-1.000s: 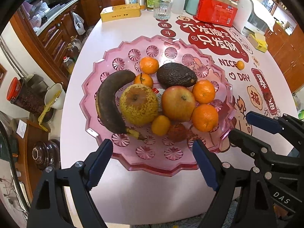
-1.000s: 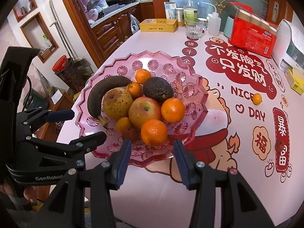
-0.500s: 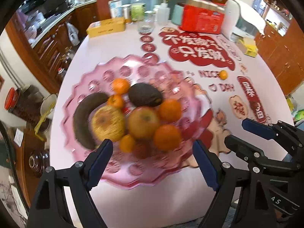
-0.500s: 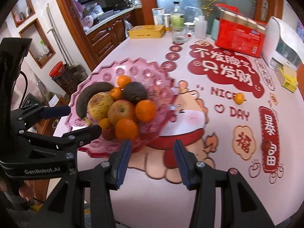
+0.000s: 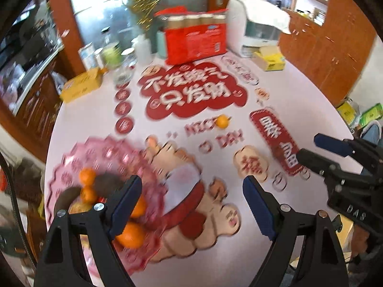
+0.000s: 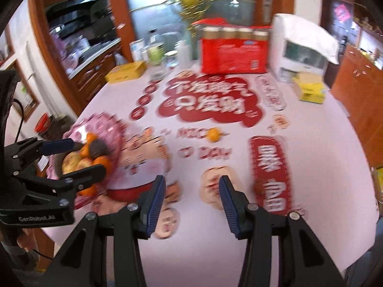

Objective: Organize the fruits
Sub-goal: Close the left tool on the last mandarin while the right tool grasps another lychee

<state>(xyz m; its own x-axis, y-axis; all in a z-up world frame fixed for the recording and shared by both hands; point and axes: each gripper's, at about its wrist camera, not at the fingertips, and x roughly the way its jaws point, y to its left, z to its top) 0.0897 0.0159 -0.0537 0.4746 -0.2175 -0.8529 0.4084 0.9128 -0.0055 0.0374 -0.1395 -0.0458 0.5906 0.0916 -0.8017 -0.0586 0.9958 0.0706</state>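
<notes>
The pink fruit bowl (image 5: 71,167) sits at the left edge of the tabletop (image 5: 148,260), blurred, holding oranges and darker fruit. One small orange (image 5: 222,121) lies alone well to the right of the bowl, on the printed cloth just below the red cloud design. The left hand-held gripper (image 5: 191,205) is spread wide and empty; the right hand-held gripper (image 6: 191,198) stands narrower, also holding nothing.
</notes>
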